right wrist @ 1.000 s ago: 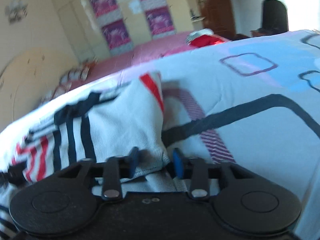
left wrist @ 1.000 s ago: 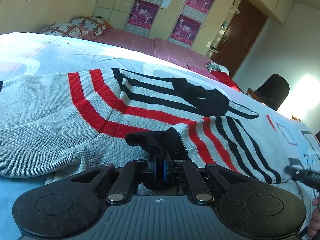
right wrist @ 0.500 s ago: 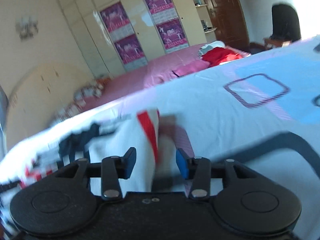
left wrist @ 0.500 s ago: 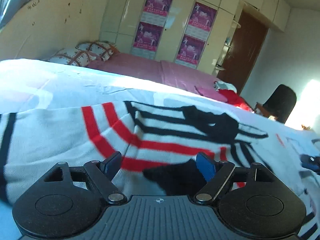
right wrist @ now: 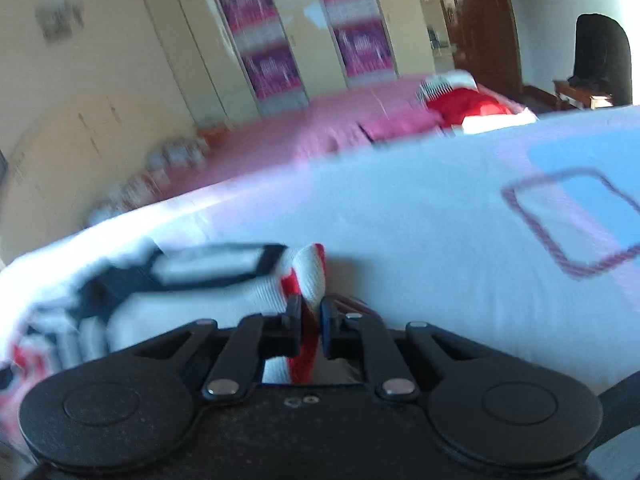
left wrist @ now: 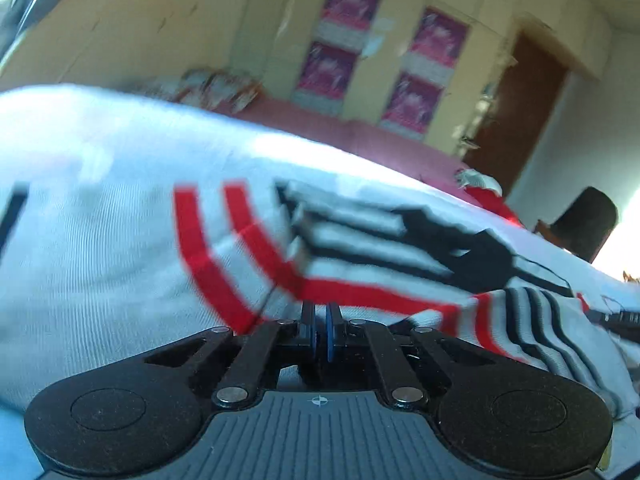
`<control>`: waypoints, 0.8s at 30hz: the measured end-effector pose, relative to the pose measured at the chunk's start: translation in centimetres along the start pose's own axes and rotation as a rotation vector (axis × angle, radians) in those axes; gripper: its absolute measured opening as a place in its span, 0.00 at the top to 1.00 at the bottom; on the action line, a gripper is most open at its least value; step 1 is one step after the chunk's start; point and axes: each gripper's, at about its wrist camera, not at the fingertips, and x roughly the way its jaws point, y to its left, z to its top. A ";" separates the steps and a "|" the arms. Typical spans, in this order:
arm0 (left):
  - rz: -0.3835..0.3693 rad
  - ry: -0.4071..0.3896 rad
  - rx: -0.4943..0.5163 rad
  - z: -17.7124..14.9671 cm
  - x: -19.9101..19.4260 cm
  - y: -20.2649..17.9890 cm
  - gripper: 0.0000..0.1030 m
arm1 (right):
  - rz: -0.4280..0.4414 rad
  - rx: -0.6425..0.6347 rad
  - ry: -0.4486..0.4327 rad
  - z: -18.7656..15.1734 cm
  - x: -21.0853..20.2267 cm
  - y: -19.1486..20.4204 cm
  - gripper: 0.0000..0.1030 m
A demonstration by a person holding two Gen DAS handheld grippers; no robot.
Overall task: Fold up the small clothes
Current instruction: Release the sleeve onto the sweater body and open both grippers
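A small grey knit sweater [left wrist: 120, 264] with red and black stripes lies spread on the white patterned bedsheet [right wrist: 440, 220]. In the left wrist view my left gripper [left wrist: 320, 320] is shut on the sweater's near edge by the red stripes. In the right wrist view my right gripper [right wrist: 310, 312] is shut on a bunched red-and-white edge of the sweater [right wrist: 308, 272], lifted slightly off the sheet. The black collar part [left wrist: 472, 248] lies toward the far right of the garment.
A pink-covered bed [right wrist: 320, 128] with red clothes [right wrist: 468, 104] lies beyond. Patterned pillows [left wrist: 216, 88] sit at its head. Wardrobe doors with posters [left wrist: 340, 40], a brown door [left wrist: 520, 112] and a dark chair [left wrist: 584, 224] stand behind.
Both grippers were open half a second ago and have now closed on the sweater's edges. The left gripper had released the black cuff before that. Both views are blurred by motion.
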 end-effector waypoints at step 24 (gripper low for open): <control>-0.009 -0.057 0.200 0.3 -2.7 -8.8 0.57 | 0.048 -0.308 -0.090 -0.1 -4.4 5.3 0.75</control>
